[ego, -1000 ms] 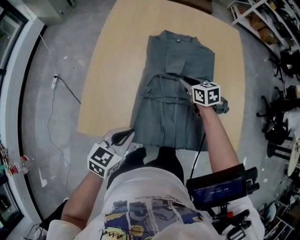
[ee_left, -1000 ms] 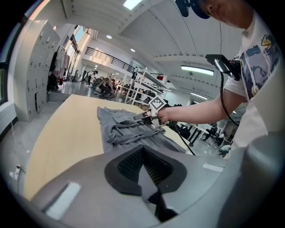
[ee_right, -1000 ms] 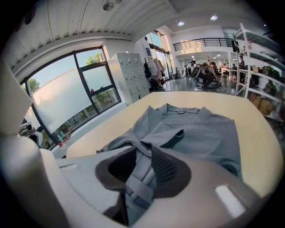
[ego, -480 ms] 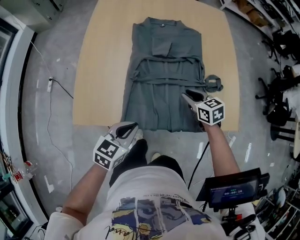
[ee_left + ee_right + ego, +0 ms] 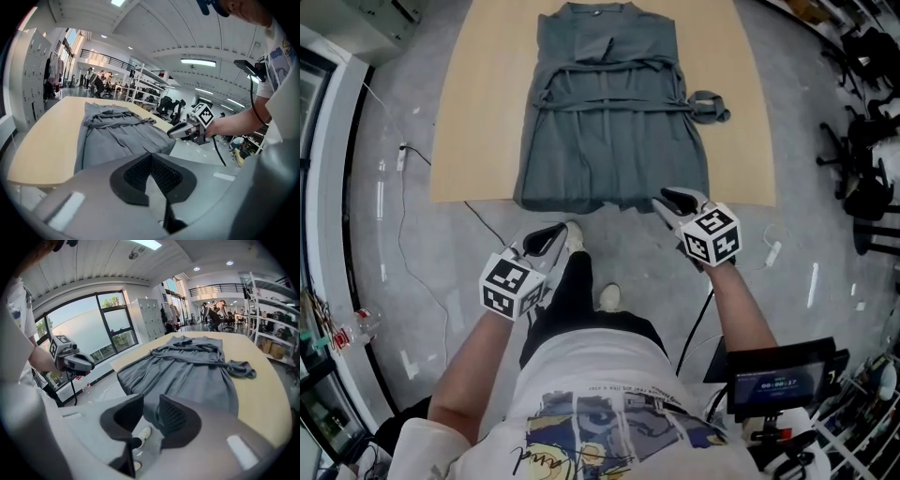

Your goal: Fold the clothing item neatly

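Observation:
A grey robe-like garment [image 5: 609,122] lies flat on the wooden table [image 5: 478,112], collar at the far end, belt tied across its middle. Its hem reaches the near edge. The belt's loose end [image 5: 710,105] lies bunched to the right. My left gripper [image 5: 553,236] hangs shut and empty over the floor, just short of the hem's left corner. My right gripper [image 5: 672,199] hovers off the table's near edge by the hem's right corner, jaws slightly apart with nothing between them. The garment [image 5: 187,371] fills the right gripper view, and the garment [image 5: 117,136] also shows in the left gripper view.
A thin cable [image 5: 403,159] runs over the grey floor left of the table. Office chairs [image 5: 872,169] stand at the right. A small screen unit [image 5: 778,380] hangs by the person's right side. The person's shoe [image 5: 607,298] is below the table edge.
The right gripper has drawn back from over the garment's middle to just off the near table edge. The view has backed away, and the left gripper stays low near the body.

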`<state>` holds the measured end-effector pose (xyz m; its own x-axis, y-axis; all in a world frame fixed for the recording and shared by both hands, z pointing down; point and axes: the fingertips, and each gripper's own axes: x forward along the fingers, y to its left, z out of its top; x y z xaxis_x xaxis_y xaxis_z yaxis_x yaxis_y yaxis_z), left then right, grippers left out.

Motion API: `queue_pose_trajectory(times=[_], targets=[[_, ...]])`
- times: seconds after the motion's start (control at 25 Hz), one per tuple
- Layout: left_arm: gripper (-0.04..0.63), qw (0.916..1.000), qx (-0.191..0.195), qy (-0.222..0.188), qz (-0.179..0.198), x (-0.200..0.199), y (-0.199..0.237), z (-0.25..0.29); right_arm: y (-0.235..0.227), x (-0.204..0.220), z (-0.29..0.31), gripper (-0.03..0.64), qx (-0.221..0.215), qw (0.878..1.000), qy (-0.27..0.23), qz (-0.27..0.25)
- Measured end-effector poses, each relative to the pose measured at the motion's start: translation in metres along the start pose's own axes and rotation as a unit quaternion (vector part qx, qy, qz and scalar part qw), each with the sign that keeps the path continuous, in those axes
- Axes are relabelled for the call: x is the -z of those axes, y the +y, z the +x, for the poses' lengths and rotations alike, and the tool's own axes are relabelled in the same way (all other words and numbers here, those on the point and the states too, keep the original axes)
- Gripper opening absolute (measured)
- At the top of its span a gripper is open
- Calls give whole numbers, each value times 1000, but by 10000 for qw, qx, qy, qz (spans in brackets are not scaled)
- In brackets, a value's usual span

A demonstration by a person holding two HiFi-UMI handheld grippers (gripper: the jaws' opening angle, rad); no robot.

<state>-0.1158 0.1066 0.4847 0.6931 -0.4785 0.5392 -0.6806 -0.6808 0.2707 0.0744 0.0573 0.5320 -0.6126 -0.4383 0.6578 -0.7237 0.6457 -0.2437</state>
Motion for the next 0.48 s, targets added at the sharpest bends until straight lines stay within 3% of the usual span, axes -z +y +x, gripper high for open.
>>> queue_pose_trajectory(times=[0.2, 0.36, 0.48], targets=[[23, 9999, -113, 108, -53, 37, -32, -10, 31, 67, -28, 94, -135, 9999, 19, 41], [49, 9986, -361, 305, -220, 79, -34, -20, 37, 125, -37, 99, -127, 9996, 101, 213], [102, 9968, -511, 442, -437, 109, -26, -19, 24, 167, -40, 149, -50, 9990, 184, 415]])
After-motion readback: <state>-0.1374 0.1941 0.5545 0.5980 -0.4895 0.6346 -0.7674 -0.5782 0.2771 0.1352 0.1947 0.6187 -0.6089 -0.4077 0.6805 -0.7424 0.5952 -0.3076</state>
